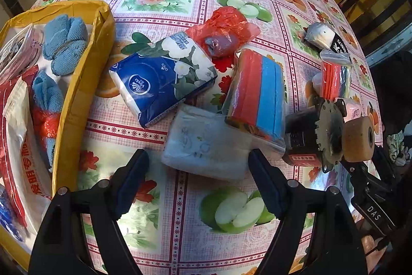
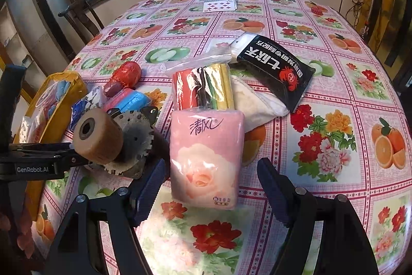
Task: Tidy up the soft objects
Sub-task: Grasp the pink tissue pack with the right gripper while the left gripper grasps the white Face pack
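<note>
My left gripper (image 1: pixel 197 159) is open, its fingers on either side of the near end of a pale blue-white tissue pack (image 1: pixel 206 143). Beyond it lie a blue Vinda tissue pack (image 1: pixel 162 79), a bagged red and blue sponge stack (image 1: pixel 257 94) and a red plastic bag (image 1: pixel 224 30). My right gripper (image 2: pixel 211 166) is also open, straddling a pink tissue pack (image 2: pixel 206 153) with a rose print. Behind that pack sit a bag of coloured cloths (image 2: pixel 203 86), a white cloth (image 2: pixel 257 102) and a black packet (image 2: pixel 275 66).
A yellow cardboard box (image 1: pixel 77 84) at the left holds blue cloths (image 1: pixel 64 43) and plastic bags. A hard motor with a tan wheel (image 2: pixel 116 141) stands between the two grippers. Playing cards (image 2: pixel 219 4) lie at the far edge of the table, with chairs and a window wall behind.
</note>
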Tool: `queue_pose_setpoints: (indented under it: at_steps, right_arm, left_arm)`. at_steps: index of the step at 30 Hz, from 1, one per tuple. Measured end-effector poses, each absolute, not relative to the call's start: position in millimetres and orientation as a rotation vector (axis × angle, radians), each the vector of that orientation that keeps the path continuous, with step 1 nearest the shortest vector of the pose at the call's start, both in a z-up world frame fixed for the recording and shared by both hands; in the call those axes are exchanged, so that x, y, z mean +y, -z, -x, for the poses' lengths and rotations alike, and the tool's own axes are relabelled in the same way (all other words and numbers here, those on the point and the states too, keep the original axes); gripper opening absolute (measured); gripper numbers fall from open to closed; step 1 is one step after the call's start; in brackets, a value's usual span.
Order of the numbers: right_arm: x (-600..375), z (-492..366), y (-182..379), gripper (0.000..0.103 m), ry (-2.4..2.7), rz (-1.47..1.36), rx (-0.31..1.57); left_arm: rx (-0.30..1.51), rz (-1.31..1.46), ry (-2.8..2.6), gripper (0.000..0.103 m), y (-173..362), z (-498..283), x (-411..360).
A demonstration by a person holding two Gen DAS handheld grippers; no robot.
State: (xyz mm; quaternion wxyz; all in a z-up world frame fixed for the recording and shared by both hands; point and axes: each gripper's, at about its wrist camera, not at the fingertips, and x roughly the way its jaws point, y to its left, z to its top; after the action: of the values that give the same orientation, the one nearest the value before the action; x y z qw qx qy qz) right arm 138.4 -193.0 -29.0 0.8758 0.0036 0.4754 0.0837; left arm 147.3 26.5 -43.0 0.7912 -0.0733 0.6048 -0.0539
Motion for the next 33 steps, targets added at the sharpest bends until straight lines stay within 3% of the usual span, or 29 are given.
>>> queue_pose_setpoints:
  at_steps: [2, 4, 15, 16, 17, 33]
  right_arm:
    - [-190, -141, 31, 0.061, -0.186, 0.006, 0.996]
    - [-187, -145, 36, 0.055, -0.195, 0.007, 1.022]
    - [-195, -142, 38, 0.050, -0.217, -0.026, 1.017]
    - [-196, -142, 38, 0.050, -0.221, -0.030, 1.019]
    - [-197, -141, 38, 0.050, -0.224, -0.033, 1.020]
    - [-216, -98, 29, 0.050, -0.291, -0.109, 1.002]
  left_arm:
    - [1.304, 0.134, 0.109, 0.081, 44, -149, 22]
    - [1.306, 0.090, 0.100, 0.081, 45, -150, 15]
    - [1.318, 0.030, 0.081, 0.083, 49, -155, 0]
    - [1.314, 0.026, 0.085, 0.077, 48, -156, -3]
    - [1.309, 0.017, 0.085, 0.064, 47, -156, -3]
    - [1.288, 0.101, 0.191, 0.062, 26, -126, 24]
